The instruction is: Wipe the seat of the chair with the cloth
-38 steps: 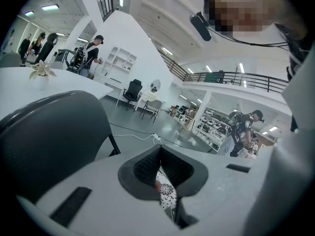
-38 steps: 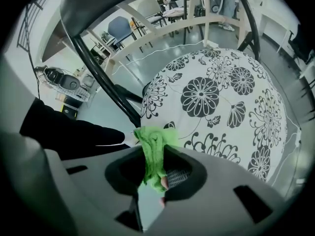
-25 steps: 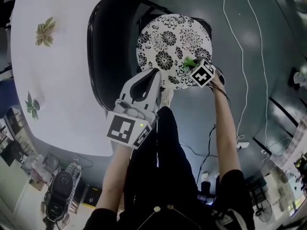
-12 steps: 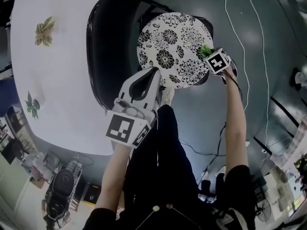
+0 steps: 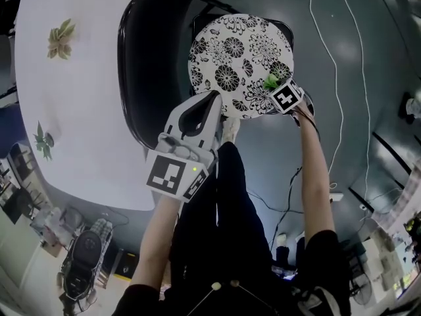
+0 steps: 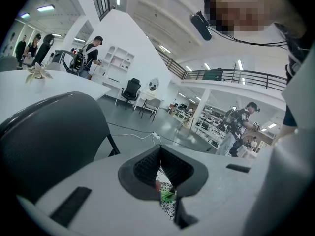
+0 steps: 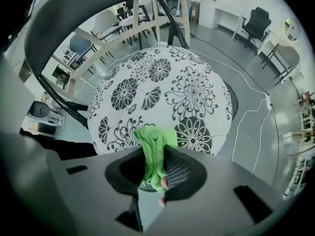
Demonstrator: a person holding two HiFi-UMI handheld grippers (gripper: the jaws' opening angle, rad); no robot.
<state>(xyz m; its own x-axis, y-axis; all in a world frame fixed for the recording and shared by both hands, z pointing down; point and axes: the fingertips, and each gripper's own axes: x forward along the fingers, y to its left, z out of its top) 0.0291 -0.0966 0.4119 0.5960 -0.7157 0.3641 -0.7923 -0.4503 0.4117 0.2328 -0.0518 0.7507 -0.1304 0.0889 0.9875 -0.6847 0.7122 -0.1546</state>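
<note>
Grey floor [image 5: 342,176], black chair [image 5: 141,58] with round floral-print seat [image 5: 240,58]. Right gripper [image 7: 156,176] jaws clamped on green cloth [image 7: 153,151] at seat's near-right edge; left gripper [image 6: 160,173] jaws together, empty. Looks mid-wipe; next, sweep cloth across far-left area.

The chair [image 5: 141,64] stands just right of the table [image 5: 85,78], with its backrest on the table side. The cloth [image 5: 270,81] rests on the near right edge of the seat [image 5: 237,51], between the jaws of the right gripper [image 5: 276,89]. The left gripper [image 5: 212,101] is at the seat's near left edge.
</note>
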